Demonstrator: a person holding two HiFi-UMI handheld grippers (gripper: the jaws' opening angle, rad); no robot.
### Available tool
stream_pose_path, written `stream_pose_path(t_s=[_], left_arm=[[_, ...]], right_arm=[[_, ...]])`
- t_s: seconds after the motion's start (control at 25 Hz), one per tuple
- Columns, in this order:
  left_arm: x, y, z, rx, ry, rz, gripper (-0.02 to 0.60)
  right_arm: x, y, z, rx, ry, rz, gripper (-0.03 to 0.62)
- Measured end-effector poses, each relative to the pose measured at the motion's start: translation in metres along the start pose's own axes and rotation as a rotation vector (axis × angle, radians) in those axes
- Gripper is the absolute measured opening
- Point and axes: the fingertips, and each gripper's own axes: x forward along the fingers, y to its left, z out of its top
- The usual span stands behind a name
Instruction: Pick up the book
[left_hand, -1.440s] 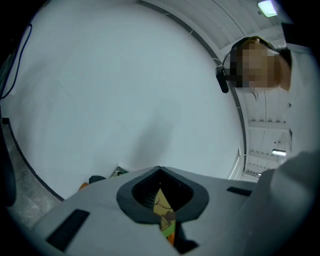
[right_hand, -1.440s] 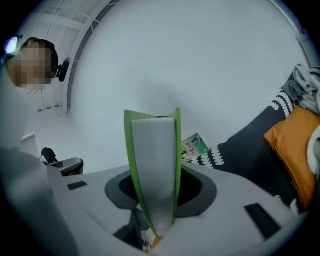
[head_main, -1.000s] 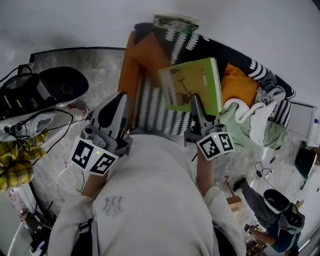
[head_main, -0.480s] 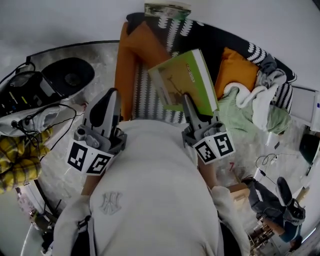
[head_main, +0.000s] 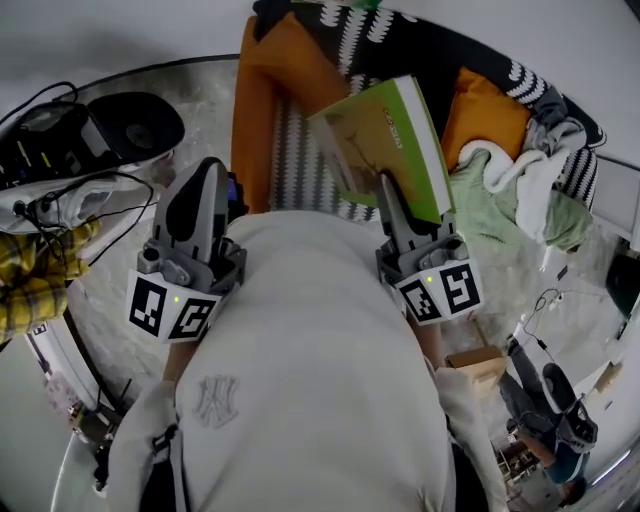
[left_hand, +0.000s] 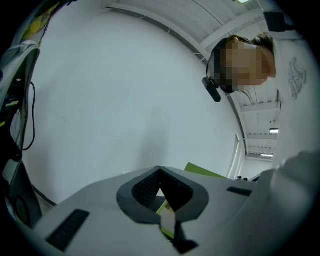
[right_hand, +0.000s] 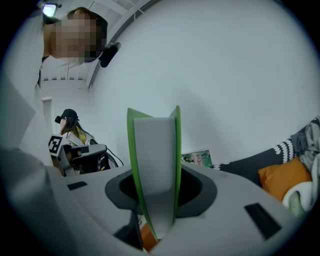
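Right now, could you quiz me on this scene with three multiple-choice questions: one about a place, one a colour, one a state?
1. Where is the book?
A. flat on the floor
B. in the right tongs
C. on a shelf

2. What colour is its cover?
A. green
B. red
C. black

3. What state is the book in?
A. spread open
B. torn in two
C. closed

Answers:
1. B: the right gripper view shows the tongs clamped on it.
2. A: the cover is bright green in every view.
3. C: the white page block sits shut inside the cover.
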Motion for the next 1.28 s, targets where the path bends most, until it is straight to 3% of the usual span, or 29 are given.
stream_pose_path(t_s=[0.28, 1.28], left_arm=[[-0.017, 0.048, 0.011, -0.001, -0.041, 0.007, 0.002], [0.009, 0.053, 0.021, 0.001, -0.039, 0.030, 0.002]], right_arm=[[0.012, 0.025, -0.011, -0.042, -0.024, -0.054, 0.146], [0.019, -0.001, -0.006, 0.019, -0.001, -0.087, 0.146]])
